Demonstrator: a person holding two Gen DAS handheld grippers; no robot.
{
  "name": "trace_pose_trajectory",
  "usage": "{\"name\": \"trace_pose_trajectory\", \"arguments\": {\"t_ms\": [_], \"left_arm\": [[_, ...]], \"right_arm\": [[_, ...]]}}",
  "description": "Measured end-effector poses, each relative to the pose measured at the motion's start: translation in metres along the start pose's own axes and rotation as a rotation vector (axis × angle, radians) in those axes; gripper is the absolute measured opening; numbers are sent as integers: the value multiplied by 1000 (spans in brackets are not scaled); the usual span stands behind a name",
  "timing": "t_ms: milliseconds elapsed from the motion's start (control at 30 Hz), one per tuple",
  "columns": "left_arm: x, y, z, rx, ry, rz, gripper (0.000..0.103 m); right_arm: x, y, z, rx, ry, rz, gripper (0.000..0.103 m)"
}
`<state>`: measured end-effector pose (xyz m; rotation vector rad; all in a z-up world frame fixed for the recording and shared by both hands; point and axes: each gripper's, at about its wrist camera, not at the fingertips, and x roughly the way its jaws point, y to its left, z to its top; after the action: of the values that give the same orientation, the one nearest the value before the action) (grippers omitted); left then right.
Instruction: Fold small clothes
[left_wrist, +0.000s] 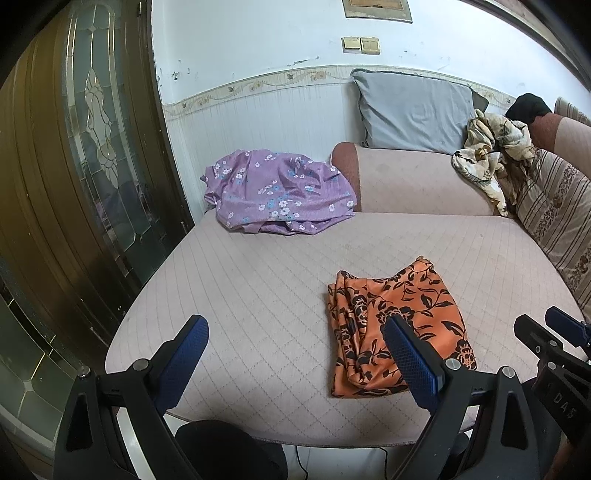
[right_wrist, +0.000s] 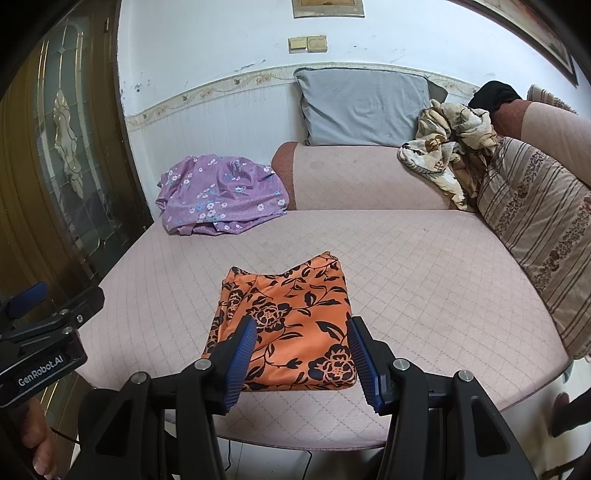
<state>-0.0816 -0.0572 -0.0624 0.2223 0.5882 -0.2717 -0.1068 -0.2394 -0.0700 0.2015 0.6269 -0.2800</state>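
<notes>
A: Your left gripper (left_wrist: 295, 354) and right gripper (right_wrist: 301, 350) both hang with jaws spread, holding nothing. The orange floral garment (right_wrist: 291, 325) lies folded near the cushion's front edge.

B: So next?

A: Probably take the purple floral garment (left_wrist: 277, 192) waiting at the quilted pink cushion (left_wrist: 258, 295)'s back; pinch its edges cleanly.

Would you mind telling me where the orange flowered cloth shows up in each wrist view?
Left wrist: orange cloth lies lower right of centre, partly behind the left gripper's right finger.
Right wrist: orange cloth lies at lower centre, beyond the open fingers.
Shared landmark: purple cloth at the far left.
</notes>
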Motion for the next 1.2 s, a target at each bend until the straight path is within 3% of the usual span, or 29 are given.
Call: {"name": "trace_pose_trajectory", "arguments": {"t_ms": [1200], "left_arm": [[33, 10, -9, 1, 60, -22, 96]], "right_arm": [[25, 20, -2, -13, 46, -17, 55]]}}
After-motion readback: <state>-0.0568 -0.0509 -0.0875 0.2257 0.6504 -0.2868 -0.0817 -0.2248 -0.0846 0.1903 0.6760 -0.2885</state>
